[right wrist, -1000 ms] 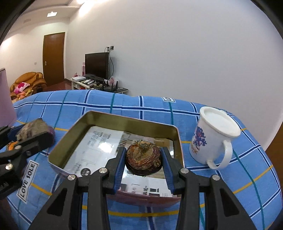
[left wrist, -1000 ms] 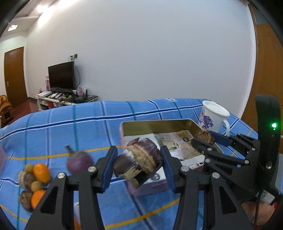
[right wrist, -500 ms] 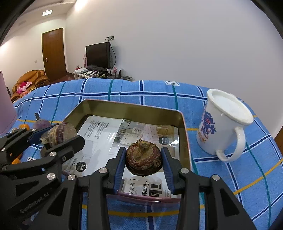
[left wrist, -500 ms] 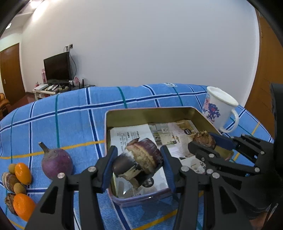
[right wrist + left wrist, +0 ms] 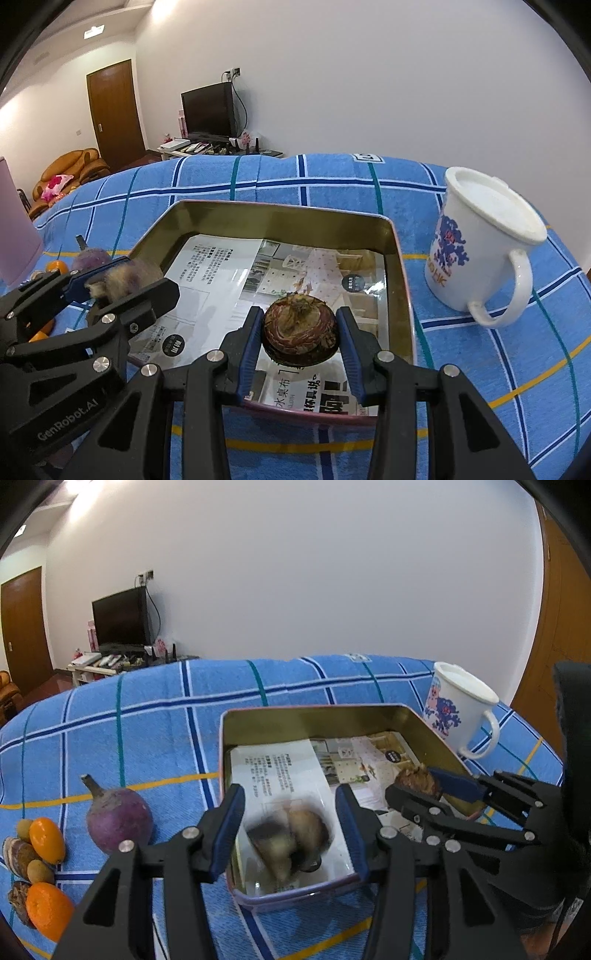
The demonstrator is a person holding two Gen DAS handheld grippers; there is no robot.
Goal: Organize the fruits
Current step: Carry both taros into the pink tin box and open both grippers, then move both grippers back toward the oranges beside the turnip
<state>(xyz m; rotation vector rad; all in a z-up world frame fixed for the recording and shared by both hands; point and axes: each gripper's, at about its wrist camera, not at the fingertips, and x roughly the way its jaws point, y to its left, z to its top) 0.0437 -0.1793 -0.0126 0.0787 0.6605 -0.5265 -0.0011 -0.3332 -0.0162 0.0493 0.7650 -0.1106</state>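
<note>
While both my hand-held grippers hang over the bench, its blue plaid cloth [image 5: 155, 720] fills most of each view. On it sits the gold tin tray [image 5: 280, 216], lined w/ printed paper, long side running away from me. White mug [image 5: 476, 251] w/ a blue flower print stands just right of the tray, handle toward me, apart from the wall.

Left hand-held gripper [image 5: 290, 830]: jaws have just been opening, and the dark cut fruit [image 5: 291, 836] between them is motion-blurred, clear of both blue pads, over the near left part of the tray. So that one's released. From the right wrist cam it's the blurry lump [image 5: 122, 277] by the tray's left wall.

Right hand-held gripper [image 5: 300, 334]: clenched on a round brown-red fruit [image 5: 300, 332], both pads pressed on its sides, stem end up, held above the tray's near right area. Can't tell if it touches the paper.

Left of the tray, on the cloth: purple round fruit [image 5: 118, 818] w/ a stem, near the tray but apart. Further left, at the frame edge, a small pile of oranges and brown bits [image 5: 35, 864], touching each other.
</note>
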